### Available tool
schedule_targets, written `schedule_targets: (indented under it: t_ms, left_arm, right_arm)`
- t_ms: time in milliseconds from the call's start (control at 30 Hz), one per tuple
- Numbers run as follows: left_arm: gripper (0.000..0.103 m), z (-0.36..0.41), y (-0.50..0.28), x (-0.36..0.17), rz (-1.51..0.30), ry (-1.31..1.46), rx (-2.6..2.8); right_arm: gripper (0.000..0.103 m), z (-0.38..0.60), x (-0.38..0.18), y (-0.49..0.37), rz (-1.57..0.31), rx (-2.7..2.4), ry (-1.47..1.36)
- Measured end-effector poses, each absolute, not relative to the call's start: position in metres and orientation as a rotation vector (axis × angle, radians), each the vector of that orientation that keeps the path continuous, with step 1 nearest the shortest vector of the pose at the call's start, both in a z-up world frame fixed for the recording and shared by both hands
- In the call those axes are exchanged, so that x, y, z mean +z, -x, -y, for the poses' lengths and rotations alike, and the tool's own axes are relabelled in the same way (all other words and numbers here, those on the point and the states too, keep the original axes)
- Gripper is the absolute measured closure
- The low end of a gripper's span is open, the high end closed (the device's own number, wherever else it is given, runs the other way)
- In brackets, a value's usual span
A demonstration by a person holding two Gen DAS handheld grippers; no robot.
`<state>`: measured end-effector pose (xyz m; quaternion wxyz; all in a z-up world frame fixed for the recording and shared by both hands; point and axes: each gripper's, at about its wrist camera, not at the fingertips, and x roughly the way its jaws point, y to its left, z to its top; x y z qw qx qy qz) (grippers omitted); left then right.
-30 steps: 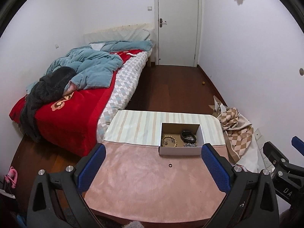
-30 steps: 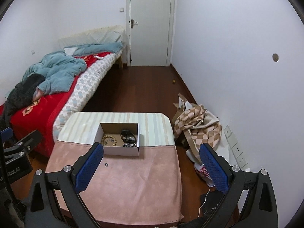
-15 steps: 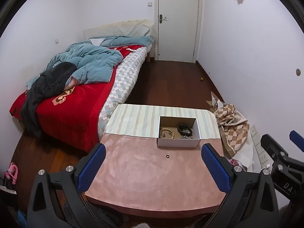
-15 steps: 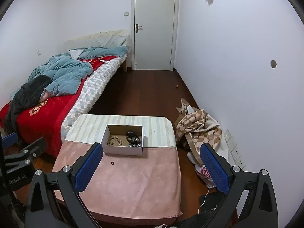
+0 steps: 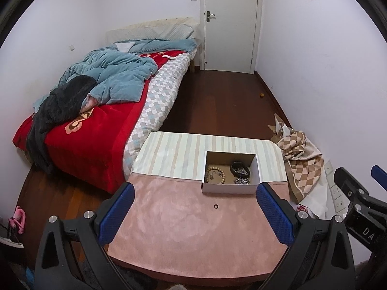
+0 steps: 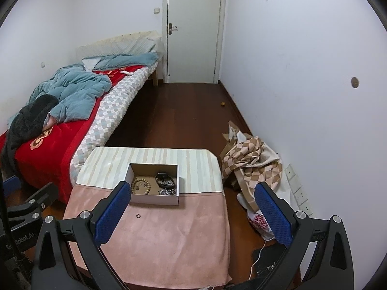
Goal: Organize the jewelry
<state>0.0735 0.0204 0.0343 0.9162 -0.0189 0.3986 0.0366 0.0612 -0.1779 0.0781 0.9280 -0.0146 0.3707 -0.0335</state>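
Note:
A small open cardboard box (image 5: pixel 229 188) (image 6: pixel 154 199) stands on the table where the striped cloth meets the pink cloth. It holds a wooden bead bracelet (image 5: pixel 216 174) (image 6: pixel 141 185), a dark bracelet (image 5: pixel 239 167) and a silvery chain (image 5: pixel 241 181). A small dark ring (image 5: pixel 215 206) (image 6: pixel 138 215) lies on the pink cloth (image 5: pixel 193 236) just in front of the box. My left gripper (image 5: pixel 194 213) is open and empty, held above the near table edge. My right gripper (image 6: pixel 192 213) is open and empty, to the right of and behind the box.
A bed (image 5: pixel 101 111) with red blanket and blue quilt stands left of the table. A checked cloth heap (image 6: pixel 251 162) lies on the floor by the right wall. Wall sockets (image 6: pixel 298 193) sit low on that wall. A closed white door (image 5: pixel 229 24) is at the back.
Both grippers have pulled back and risen a little from the table; the box and ring look smaller and farther. Nothing on the table moved. Both grippers stay open.

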Motion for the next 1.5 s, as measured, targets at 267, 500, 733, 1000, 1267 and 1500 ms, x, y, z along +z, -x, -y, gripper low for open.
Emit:
schedule_targets:
  t_ms: [267, 500, 733, 1000, 1267, 1500]
  left_arm:
    - [0.000, -0.020, -0.102, 0.031, -0.862, 0.037, 0.081]
    - [0.000, -0.017, -0.111, 0.035, -0.862, 0.021, 0.074]
    - [0.000, -0.015, -0.112, 0.036, -0.863, 0.019, 0.073]
    - [0.000, -0.016, -0.109, 0.035, -0.863, 0.027, 0.065]
    - [0.000, -0.016, -0.109, 0.026, -0.893, 0.032, 0.058]
    - [0.000, -0.017, -0.109, 0.024, -0.895, 0.032, 0.058]
  right_arm:
    - [0.000, 0.178, 0.071, -0.088, -0.809, -0.052, 0.019]
    - [0.000, 0.179, 0.071, -0.098, -0.829, -0.065, 0.035]
    - [0.000, 0.177, 0.070, -0.098, -0.838, -0.066, 0.044]
    - [0.000, 0.176, 0.070, -0.099, -0.839, -0.064, 0.042]
    - [0.000, 0.176, 0.064, -0.099, -0.858, -0.069, 0.055]
    - [0.000, 0.176, 0.059, -0.099, -0.873, -0.062, 0.067]
